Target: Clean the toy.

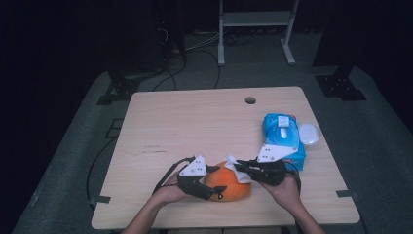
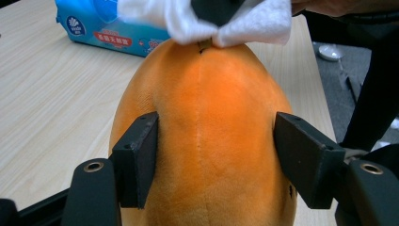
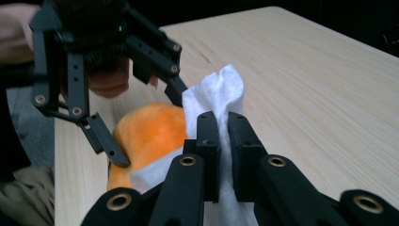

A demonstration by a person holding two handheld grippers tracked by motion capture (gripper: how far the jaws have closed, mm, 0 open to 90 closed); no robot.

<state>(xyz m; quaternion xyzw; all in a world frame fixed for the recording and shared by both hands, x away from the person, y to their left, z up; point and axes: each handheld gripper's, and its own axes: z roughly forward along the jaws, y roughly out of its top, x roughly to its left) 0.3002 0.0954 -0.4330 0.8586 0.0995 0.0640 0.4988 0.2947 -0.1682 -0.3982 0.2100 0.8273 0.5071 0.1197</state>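
Note:
An orange plush toy [image 1: 229,183] lies near the table's front edge. My left gripper [image 1: 210,181] is shut on it: in the left gripper view both pads [image 2: 141,155] press into the orange plush toy [image 2: 207,136]. My right gripper [image 1: 239,169] is shut on a white wet wipe [image 1: 234,163] and holds it against the toy's right end. In the right gripper view the white wipe [image 3: 221,94] stands up pinched between the jaws of my right gripper [image 3: 224,134], with the plush toy [image 3: 150,132] and my left gripper [image 3: 141,115] just beyond.
A blue pack of wet wipes [image 1: 283,139] lies at the table's right, with its white lid [image 1: 309,133] beside it. The light wooden table [image 1: 195,126] has a cable hole [image 1: 250,100] near its far edge. A white frame [image 1: 255,19] stands on the floor behind.

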